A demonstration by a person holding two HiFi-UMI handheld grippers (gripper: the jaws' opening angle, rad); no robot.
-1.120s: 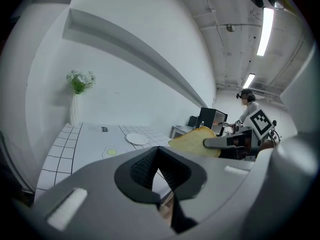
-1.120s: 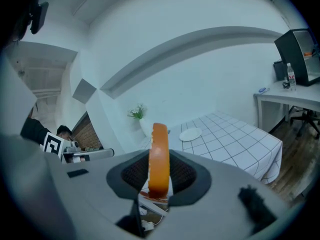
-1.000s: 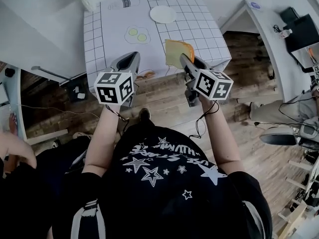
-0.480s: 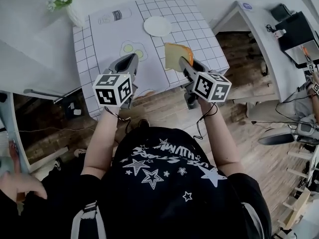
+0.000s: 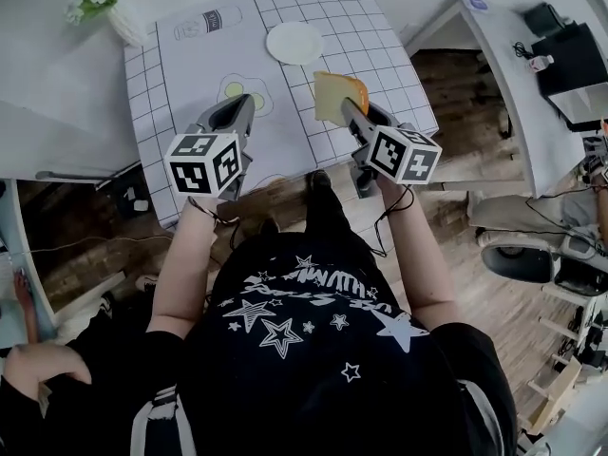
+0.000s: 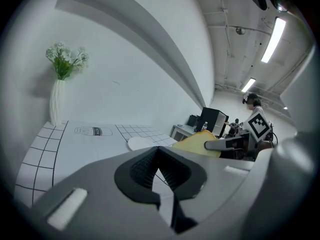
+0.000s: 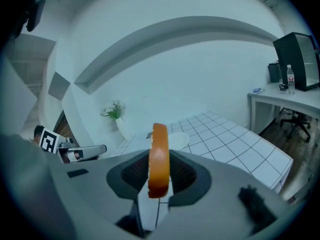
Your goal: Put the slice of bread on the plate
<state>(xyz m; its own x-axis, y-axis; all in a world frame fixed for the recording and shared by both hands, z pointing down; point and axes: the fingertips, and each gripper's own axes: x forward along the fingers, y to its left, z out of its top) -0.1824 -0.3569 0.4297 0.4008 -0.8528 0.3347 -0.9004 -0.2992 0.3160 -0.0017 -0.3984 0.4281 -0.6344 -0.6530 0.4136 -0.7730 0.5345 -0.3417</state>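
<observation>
Golden bread [image 5: 332,93] pinched upright between the right gripper's [image 5: 348,110] jaws.
Plate [image 5: 294,42] lies beyond, upper centre; left gripper's [image 5: 237,110] jaws closed on nothing.

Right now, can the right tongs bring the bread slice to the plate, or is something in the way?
Probably yes. The right tongs hold the bread slice above the table, and the plate lies beyond it with nothing standing between them. The left tongs are off to the side.

Head camera: high on me, steeply down past my torso onto table [image 5: 190,65]. Camera on left gripper [image 5: 245,104]: low, close behind jaws, facing vase [image 6: 56,104]. Camera on right gripper [image 5: 347,107]: likewise, facing plate [image 7: 179,140]. All three share table, plate, vase.
</observation>
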